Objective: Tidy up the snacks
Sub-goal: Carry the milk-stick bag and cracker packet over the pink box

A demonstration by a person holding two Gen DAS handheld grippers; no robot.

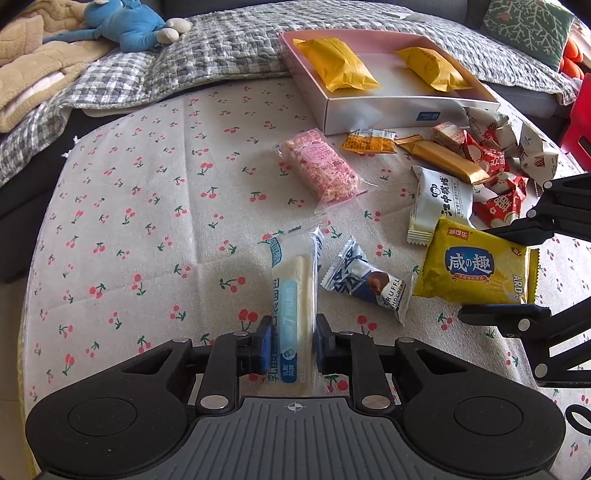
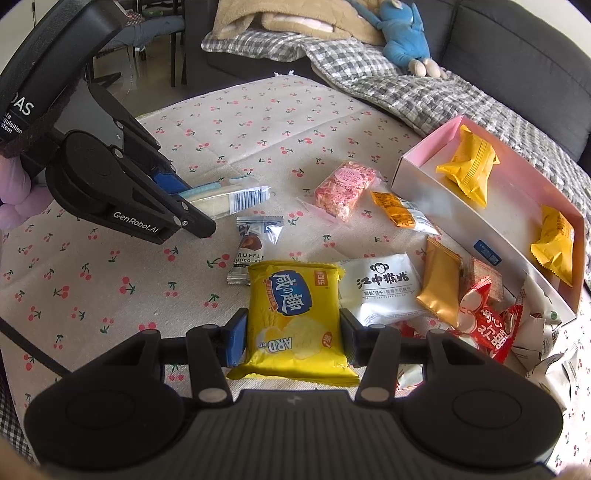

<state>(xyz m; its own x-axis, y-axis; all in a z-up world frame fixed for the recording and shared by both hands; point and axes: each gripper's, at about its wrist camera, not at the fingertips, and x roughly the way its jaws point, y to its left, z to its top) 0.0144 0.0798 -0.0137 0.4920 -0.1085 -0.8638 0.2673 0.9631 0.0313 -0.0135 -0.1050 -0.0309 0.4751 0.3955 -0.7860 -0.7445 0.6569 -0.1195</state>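
Observation:
My left gripper (image 1: 291,343) is shut on a long white-and-blue bread packet (image 1: 295,280), its pads pressing both sides of the near end. In the right wrist view, the left gripper (image 2: 192,201) holds that packet (image 2: 225,197) just above the cloth. My right gripper (image 2: 293,339) is shut on a yellow cracker packet (image 2: 295,317). In the left wrist view, the right gripper (image 1: 506,273) and its yellow cracker packet (image 1: 476,269) show at the right. A pink-lined open box (image 1: 369,114) (image 2: 443,199) behind holds two orange-yellow packets (image 1: 338,62) (image 2: 469,170).
Loose snacks lie on the cherry-print cloth (image 1: 129,221): a pink rice bar (image 1: 319,166), a truffle chocolate (image 1: 369,284), a white biscuit pack (image 1: 439,203), a gold bar (image 1: 443,158), several red and white packs (image 1: 495,166). A checked blanket (image 1: 221,48) and a blue plush toy (image 1: 125,26) lie behind.

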